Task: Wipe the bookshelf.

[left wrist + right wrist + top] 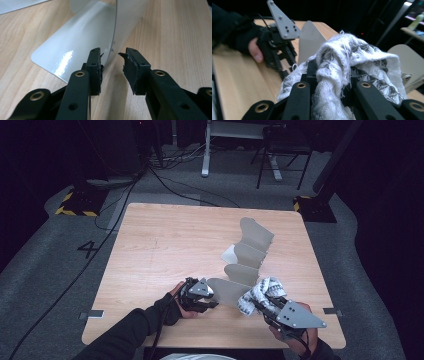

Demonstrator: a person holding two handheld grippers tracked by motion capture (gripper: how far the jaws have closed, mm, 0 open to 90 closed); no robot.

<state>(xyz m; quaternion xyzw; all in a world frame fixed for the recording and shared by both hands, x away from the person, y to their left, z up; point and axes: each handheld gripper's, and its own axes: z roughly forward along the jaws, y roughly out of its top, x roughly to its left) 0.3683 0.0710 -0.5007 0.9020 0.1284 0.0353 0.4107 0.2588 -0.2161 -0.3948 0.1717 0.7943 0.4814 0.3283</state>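
A grey zigzag stand (250, 255) of several rounded upright panels stands on the wooden table (165, 240), right of centre. My left gripper (212, 297) lies low at the stand's near end. In the left gripper view its jaws (112, 67) straddle the thin edge of the nearest glossy panel (82, 37); one pad sits next to the edge and the other stands apart from it. My right gripper (265, 307) is shut on a white cloth with a grey pattern (262, 292), held bunched above the table by the stand. The cloth (352, 57) drapes over the right jaws (332, 75).
The right gripper view also shows the left gripper (287, 70) in a gloved hand, with the grey panel (309, 40) behind it. Beyond the table are floor cables (165, 180), a chair (282, 150) and a white desk leg (206, 150). The table's front edge lies just under both hands.
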